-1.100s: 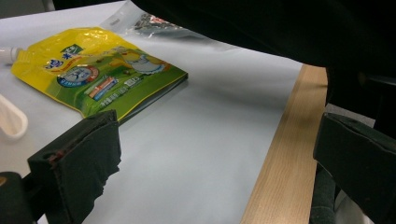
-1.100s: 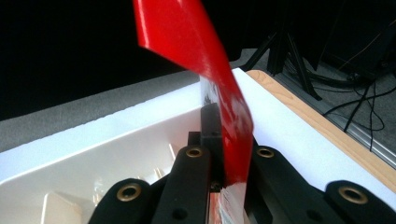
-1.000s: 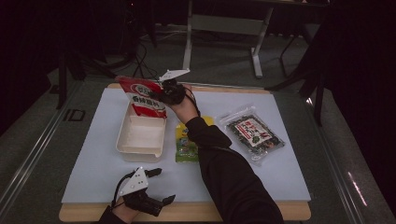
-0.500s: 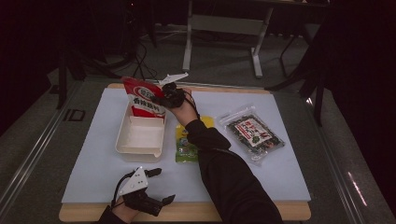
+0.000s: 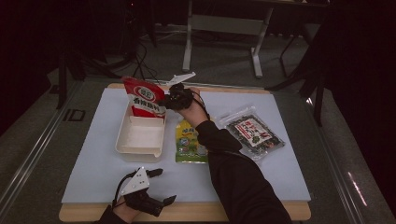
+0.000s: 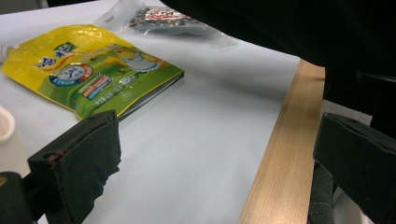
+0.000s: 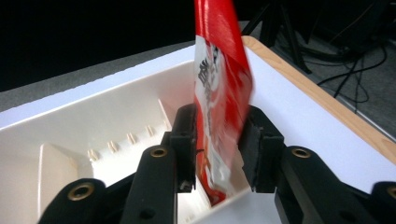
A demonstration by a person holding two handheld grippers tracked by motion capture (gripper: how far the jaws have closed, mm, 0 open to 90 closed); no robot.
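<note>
right gripper (image 7: 215, 154) at arm's reach, jaws just loosening around red packet (image 7: 219, 93) over white tray (image 7: 93, 135)

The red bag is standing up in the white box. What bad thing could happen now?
The red bag stands tilted at the far end of the white box, between the right tongs, whose jaws have just been opening. It might tip over the rim onto the table. If the tongs pull back carelessly, a jaw could snag the bag and drag it out.
</note>
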